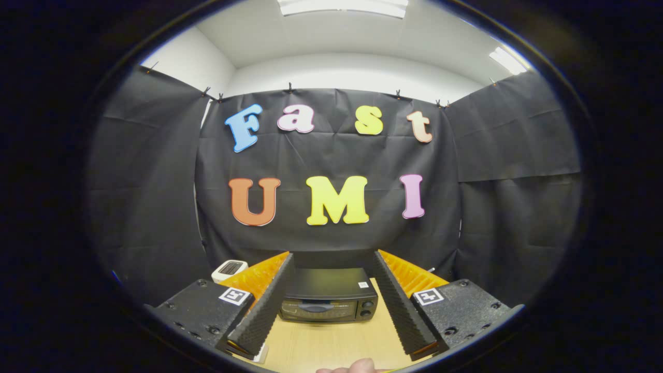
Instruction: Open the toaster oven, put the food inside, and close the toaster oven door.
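Note:
A black toaster oven stands on the light wooden table, well beyond my fingers and framed between them. Its door is closed, with the handle across the top of the glass and two knobs on its right side. My gripper is open, its two ribbed black fingers spread wide with nothing between them. A rounded pale object, possibly the food, peeks up at the table's near edge below the fingers; too little of it shows to tell what it is.
A small white device sits on the table to the left of the oven, behind my left finger. Black cloth walls close in the booth behind and to both sides of the oven.

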A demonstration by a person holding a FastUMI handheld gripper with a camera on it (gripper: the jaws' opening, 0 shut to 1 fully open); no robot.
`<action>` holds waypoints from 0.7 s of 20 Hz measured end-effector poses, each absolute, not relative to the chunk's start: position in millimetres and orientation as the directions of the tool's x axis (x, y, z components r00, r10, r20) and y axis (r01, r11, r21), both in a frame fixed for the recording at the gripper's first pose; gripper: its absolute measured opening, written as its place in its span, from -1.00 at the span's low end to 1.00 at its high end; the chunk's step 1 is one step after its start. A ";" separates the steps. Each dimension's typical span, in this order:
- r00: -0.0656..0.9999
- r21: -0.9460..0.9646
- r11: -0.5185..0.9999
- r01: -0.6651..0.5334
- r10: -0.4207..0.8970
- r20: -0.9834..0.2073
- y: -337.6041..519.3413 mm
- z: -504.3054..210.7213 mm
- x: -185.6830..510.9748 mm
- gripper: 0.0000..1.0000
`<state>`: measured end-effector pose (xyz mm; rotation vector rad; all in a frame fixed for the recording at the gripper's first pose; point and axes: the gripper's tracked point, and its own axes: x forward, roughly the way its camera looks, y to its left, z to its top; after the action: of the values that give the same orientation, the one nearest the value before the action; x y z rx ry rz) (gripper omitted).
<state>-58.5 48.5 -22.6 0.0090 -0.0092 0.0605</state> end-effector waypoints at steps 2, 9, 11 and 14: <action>0.998 0.020 0.998 -0.057 0.056 0.007 45.3 -26.3 -62.6 0.98; 0.998 0.020 0.998 -0.055 0.055 -0.034 39.2 -40.3 -60.2 0.99; 0.998 0.029 0.998 -0.053 0.054 -0.042 40.8 -43.8 -57.6 0.99; 0.997 0.016 0.998 -0.057 0.058 -0.059 44.3 -48.1 -54.2 0.99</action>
<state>-54.2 44.3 -48.1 0.0143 0.0597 0.0580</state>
